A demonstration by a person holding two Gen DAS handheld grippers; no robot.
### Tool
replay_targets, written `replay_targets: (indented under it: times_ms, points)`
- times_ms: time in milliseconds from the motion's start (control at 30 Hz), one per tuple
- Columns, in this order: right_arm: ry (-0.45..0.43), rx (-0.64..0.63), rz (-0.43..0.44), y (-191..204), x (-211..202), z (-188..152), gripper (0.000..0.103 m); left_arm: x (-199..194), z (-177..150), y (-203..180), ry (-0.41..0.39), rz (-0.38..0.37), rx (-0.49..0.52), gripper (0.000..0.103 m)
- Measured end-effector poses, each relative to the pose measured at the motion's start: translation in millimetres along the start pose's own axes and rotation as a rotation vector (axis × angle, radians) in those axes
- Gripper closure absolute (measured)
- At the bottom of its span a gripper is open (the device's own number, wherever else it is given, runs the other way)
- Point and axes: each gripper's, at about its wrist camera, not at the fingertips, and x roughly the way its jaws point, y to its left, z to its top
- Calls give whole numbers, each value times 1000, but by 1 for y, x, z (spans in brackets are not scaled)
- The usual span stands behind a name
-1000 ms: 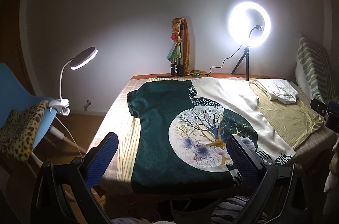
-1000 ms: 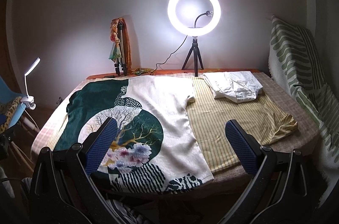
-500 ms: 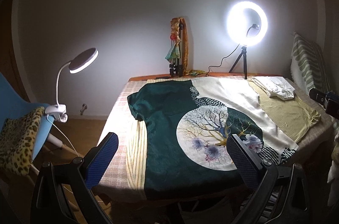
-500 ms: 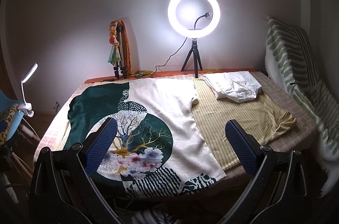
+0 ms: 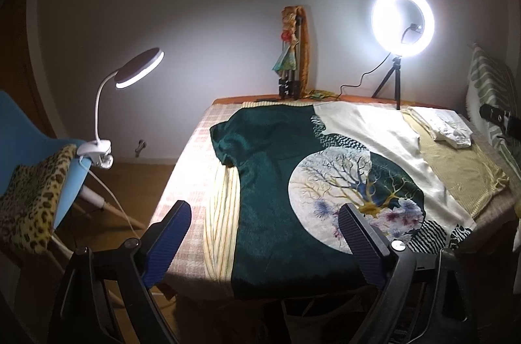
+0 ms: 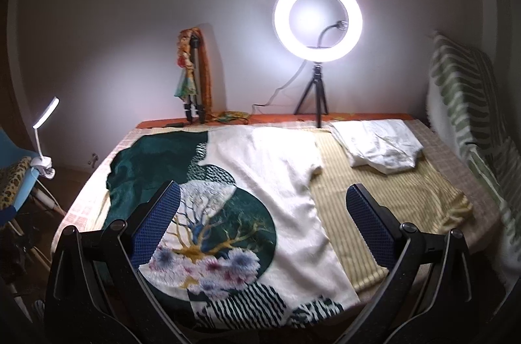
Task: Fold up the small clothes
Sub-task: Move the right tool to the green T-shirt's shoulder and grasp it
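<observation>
place: home room being used as a makeshift recording corner
work surface: table (image 6: 482, 213) being covered with a checked cloth, clothes being laid flat on it
lighting: ring light (image 6: 317, 20) on a small tripod being run at the back edge; clip lamp (image 5: 136, 74) being clamped to a blue chair (image 5: 29, 132)
furnishings: leopard-print throw (image 5: 32, 194) being draped over the chair; green-striped blanket (image 6: 469, 103) being hung at the right
walls: plain wall (image 6: 130, 18), being lit unevenly

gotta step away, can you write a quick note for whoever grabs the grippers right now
Left gripper: open, empty, above the near table edge.
Right gripper: open, empty, over the tree-print shirt.
That shirt lies spread flat and unfolded on a yellow striped garment, also flat.
One white garment sits folded at the far right.
Left: fold the tree-print shirt, then the yellow one.
</observation>
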Motion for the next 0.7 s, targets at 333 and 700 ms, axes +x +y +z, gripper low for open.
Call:
replay_targets:
  times_ms: [333, 700]
  points:
    - [-1, -151, 221, 43, 44, 26, 0, 12, -7, 2, 17, 3, -58, 21]
    - [163, -161, 491, 99, 147, 47, 0, 52, -57, 20, 183, -1, -210, 37]
